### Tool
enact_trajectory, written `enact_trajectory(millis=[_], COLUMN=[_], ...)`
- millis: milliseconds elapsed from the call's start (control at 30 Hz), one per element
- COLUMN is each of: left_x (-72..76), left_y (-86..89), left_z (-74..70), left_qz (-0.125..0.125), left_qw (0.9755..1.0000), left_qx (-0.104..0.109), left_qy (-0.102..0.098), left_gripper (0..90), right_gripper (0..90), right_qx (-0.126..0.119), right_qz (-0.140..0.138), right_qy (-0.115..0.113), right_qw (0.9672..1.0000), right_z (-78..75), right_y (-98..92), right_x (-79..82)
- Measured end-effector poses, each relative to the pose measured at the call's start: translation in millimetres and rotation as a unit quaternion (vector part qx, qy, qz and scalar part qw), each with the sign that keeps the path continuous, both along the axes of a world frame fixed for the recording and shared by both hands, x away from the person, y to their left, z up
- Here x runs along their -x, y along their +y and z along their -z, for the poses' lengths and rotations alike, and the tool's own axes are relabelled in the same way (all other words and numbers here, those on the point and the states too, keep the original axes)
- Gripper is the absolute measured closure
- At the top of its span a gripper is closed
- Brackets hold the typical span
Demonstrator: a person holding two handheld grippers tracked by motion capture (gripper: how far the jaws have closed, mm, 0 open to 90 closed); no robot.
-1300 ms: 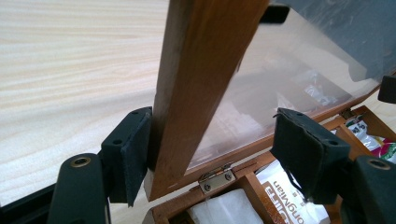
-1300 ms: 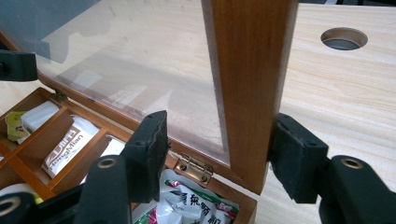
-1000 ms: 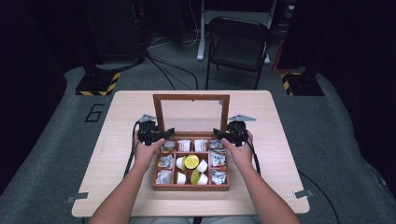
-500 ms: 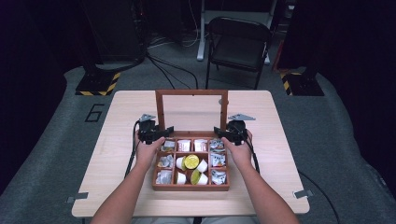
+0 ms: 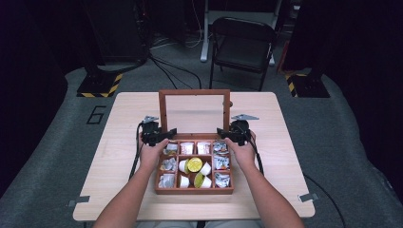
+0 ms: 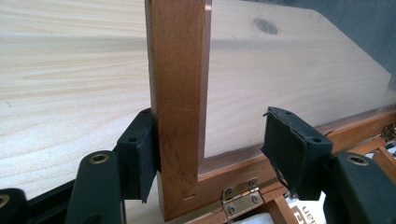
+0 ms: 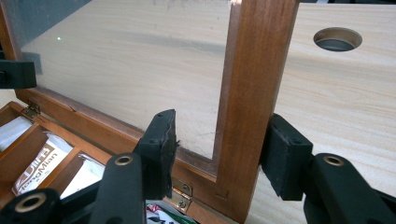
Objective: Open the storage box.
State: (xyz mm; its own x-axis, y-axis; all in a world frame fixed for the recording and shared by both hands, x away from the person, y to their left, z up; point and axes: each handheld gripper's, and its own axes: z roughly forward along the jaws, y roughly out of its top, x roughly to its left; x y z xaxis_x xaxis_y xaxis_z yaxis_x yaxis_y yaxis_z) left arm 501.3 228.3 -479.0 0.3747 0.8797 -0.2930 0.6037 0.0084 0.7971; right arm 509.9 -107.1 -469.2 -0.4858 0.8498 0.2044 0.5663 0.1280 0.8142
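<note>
A wooden compartment box [image 5: 194, 191] stands on the table with its glass lid [image 5: 194, 92] raised upright. My left gripper [image 5: 170, 133] [image 6: 210, 144] straddles the lid's left rail [image 6: 177, 93]. Its outer pad [image 6: 140, 154] touches the wood, while its inner pad [image 6: 294, 149] stands off in front of the glass; these jaws have just been opening slightly. My right gripper [image 5: 222, 133] [image 7: 223, 149] straddles the right rail [image 7: 254, 70]. Here the outer pad [image 7: 285, 158] is against the wood and the inner pad [image 7: 161, 149] is apart; these jaws have just been closing.
The box's compartments hold tea sachets [image 5: 187, 148], small white cups [image 5: 183, 166] and yellow-green pieces [image 5: 195, 164]. Brass hinges [image 6: 240, 198] join lid and box. The pale table [image 5: 119, 156] has a round hole [image 7: 337, 38] behind the lid. A folding chair [image 5: 242, 42] stands beyond.
The lid has swung from leaning back to more upright. Both hands have stayed at its lower corners.
</note>
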Motion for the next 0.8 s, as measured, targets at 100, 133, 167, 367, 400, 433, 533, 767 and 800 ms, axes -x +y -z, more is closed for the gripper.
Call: enact_trajectory(millis=[100,133,167,367,400,433,533,767,800], left_x=[-1.3,-1.6,-1.6,-3.6,-3.6,-4.0,-4.6,-7.7,-8.0], left_y=[-0.2,-0.3,-0.3,-2.9,-2.9,-3.0,-3.3,-3.1,-3.2], left_z=[0.3,0.2,0.2,-0.9,-0.9,-0.7,-0.1,1.2,1.2], left_qz=[-0.002,-0.003,-0.003,-0.009,-0.009,-0.009,-0.009,-0.010,-0.010], left_qw=[1.0000,1.0000,1.0000,0.9998,0.9998,0.9998,0.9997,0.9995,0.9994], left_qx=[0.004,0.005,0.005,0.000,0.000,0.000,0.003,0.010,0.010], left_qy=[0.006,0.008,0.008,0.018,0.018,0.018,0.021,0.028,0.031], left_gripper=[37.8,37.8,37.8,36.0,35.9,35.8,35.4,34.8,34.8], right_gripper=[49.2,49.2,49.2,49.2,49.2,49.1,49.1,49.1,49.1], right_qx=[-0.005,-0.008,-0.008,-0.013,-0.013,-0.016,-0.025,-0.036,-0.036], right_qz=[0.001,0.001,0.001,-0.003,-0.003,0.001,0.003,0.006,0.006], right_qy=[0.005,0.008,0.008,0.012,0.012,0.015,0.019,0.033,0.034], right_qw=[1.0000,0.9999,0.9999,0.9998,0.9998,0.9998,0.9995,0.9988,0.9987], right_z=[0.6,0.7,0.7,1.7,1.7,2.1,2.7,3.7,3.9], right_y=[-0.2,-0.2,-0.2,-1.1,-1.1,-1.3,-1.7,-2.6,-2.7], right_x=[-1.7,-2.3,-2.3,-4.9,-4.9,-5.4,-6.7,-9.0,-9.3])
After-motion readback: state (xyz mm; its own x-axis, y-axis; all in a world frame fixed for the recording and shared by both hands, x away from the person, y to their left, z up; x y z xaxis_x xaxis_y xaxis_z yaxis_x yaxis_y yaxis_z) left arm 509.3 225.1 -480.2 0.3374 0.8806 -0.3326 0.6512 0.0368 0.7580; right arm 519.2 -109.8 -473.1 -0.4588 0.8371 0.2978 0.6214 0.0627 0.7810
